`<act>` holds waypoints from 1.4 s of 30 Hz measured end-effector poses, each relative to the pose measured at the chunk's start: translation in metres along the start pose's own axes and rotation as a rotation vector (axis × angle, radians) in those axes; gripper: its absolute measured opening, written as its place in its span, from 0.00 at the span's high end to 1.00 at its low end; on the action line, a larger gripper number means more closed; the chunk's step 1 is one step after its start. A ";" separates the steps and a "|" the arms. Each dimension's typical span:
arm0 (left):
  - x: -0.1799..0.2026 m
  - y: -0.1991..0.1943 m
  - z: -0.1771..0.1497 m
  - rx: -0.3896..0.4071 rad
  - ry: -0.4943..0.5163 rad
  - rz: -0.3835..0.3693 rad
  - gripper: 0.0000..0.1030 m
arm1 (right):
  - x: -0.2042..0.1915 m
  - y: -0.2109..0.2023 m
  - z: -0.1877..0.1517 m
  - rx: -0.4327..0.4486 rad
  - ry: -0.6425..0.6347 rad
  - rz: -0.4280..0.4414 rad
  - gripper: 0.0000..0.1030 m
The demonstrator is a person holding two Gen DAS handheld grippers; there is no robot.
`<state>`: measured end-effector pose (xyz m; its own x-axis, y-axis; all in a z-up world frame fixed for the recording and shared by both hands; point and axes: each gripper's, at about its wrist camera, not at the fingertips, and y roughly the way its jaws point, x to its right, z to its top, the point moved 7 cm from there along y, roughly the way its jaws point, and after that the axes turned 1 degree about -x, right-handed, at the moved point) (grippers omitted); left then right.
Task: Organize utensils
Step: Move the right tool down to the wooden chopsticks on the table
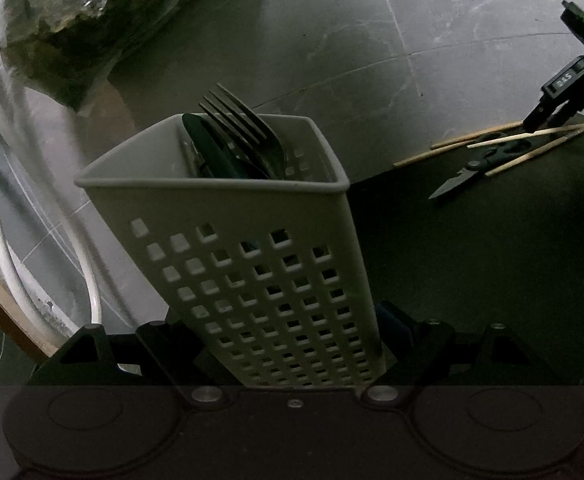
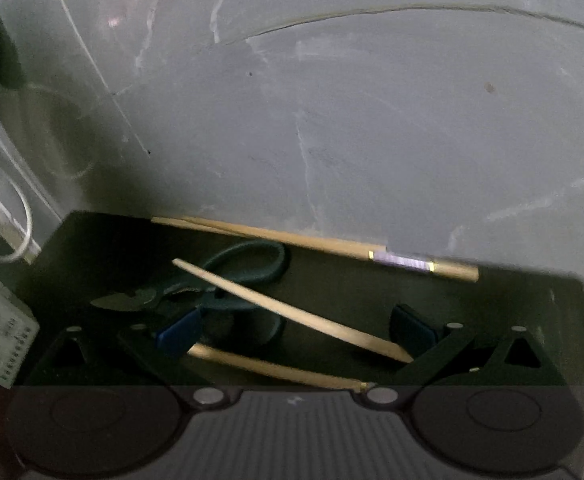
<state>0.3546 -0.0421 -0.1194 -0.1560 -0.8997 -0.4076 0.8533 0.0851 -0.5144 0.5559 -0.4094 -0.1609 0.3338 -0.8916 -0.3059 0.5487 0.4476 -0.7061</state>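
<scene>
White perforated plastic hid most of what stood in the utensil caddy; only a fork and a dark handle showed above its rim. My left gripper pinched the caddy's base, tilted over the dark mat. My right gripper hung spread over blurred chopsticks and scissors.
</scene>
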 end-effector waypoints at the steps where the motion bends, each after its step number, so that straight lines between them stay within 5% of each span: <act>1: 0.000 0.000 0.000 0.002 0.003 -0.003 0.15 | -0.001 -0.003 -0.004 0.000 0.015 0.009 0.01; 10: -0.004 -0.004 -0.004 0.021 0.029 -0.047 0.15 | -0.048 -0.023 -0.046 -0.029 -0.038 0.011 0.01; 19: -0.009 -0.008 -0.009 0.048 0.055 -0.102 0.15 | -0.125 -0.027 -0.093 -0.062 -0.184 -0.191 0.20; 30: -0.016 -0.009 -0.014 0.082 0.081 -0.163 0.15 | -0.193 -0.039 -0.136 -0.087 -0.135 -0.236 0.30; 36: -0.018 -0.009 -0.015 0.102 0.098 -0.191 0.15 | -0.198 -0.035 -0.134 -0.091 -0.099 -0.270 0.44; 42: -0.021 -0.009 -0.018 0.118 0.111 -0.213 0.15 | -0.201 -0.021 -0.118 -0.122 -0.096 -0.295 0.47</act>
<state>0.3412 -0.0167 -0.1195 -0.3864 -0.8388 -0.3835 0.8464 -0.1573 -0.5088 0.3872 -0.2476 -0.1597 0.2483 -0.9685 -0.0197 0.5380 0.1548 -0.8286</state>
